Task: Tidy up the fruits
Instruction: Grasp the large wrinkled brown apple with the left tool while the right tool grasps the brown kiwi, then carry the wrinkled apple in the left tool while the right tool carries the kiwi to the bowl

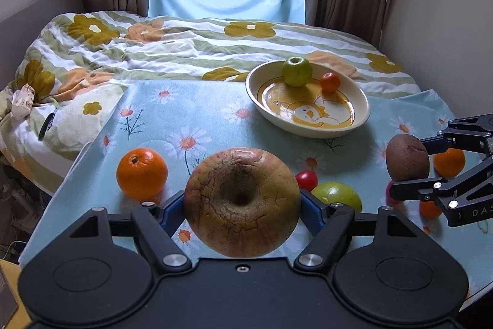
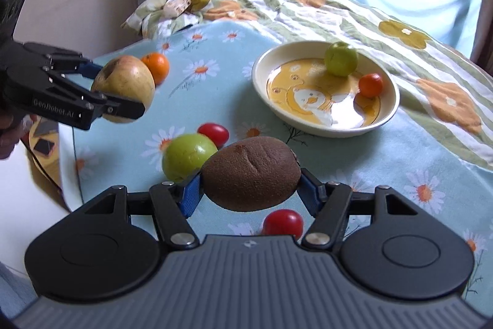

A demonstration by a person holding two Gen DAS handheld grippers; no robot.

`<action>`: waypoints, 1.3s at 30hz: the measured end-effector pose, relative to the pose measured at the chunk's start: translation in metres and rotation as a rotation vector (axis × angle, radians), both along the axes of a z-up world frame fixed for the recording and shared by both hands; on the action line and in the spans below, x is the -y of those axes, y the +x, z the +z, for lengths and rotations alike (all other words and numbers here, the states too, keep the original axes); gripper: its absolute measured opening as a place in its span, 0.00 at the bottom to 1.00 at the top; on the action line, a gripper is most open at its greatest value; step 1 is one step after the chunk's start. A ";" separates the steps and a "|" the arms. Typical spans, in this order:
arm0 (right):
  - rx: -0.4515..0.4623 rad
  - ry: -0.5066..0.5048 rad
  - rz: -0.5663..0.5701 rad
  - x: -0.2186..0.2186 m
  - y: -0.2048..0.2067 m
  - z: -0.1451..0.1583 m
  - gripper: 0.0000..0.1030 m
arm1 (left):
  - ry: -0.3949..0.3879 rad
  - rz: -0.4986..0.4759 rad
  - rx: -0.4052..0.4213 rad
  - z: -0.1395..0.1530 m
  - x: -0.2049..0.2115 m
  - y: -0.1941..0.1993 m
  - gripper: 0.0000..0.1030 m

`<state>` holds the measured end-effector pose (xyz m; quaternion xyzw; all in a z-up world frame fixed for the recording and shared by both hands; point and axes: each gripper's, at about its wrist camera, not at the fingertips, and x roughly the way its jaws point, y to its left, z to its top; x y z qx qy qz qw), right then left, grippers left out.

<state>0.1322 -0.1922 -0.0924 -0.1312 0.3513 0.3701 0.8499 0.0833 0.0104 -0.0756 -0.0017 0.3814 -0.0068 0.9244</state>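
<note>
Nearest, left gripper (image 1: 242,202): blue pads clamped on either flank of a large russeted apple (image 1: 242,201), dimple facing the lens, fruit carried clear of the cloth. Judged step: carry to the bowl. Keep the squeeze even; the apple fills the span and its rounded sides could roll out if the wrist twists.

Nearest, right gripper (image 2: 250,190): pads pressed on both ends of a brown kiwi (image 2: 251,173), held lengthwise, off the cloth. The skin looks soft, already creased on top; grip no harder than needed.

Middle, on the daisy-print cloth (image 1: 215,100): one orange (image 1: 141,173) left of the apple, one green apple (image 2: 188,156) with a red tomato (image 2: 213,133) touching it, a second red tomato (image 2: 283,224) under the kiwi, further orange fruit near the right gripper, partly hidden. All unsorted; pass above them.

Far, cream bear-print bowl (image 2: 323,130): a small green apple (image 2: 341,59) and a small orange-red fruit (image 2: 370,84) sit along its back side; the near half is bare. Lower each load there, one hand at a time, and release low so nothing rolls over the shallow rim.
</note>
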 end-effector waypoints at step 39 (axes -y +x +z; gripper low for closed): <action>0.007 0.027 -0.382 0.004 0.115 0.073 0.77 | -0.008 -0.201 0.044 0.038 0.015 0.175 0.77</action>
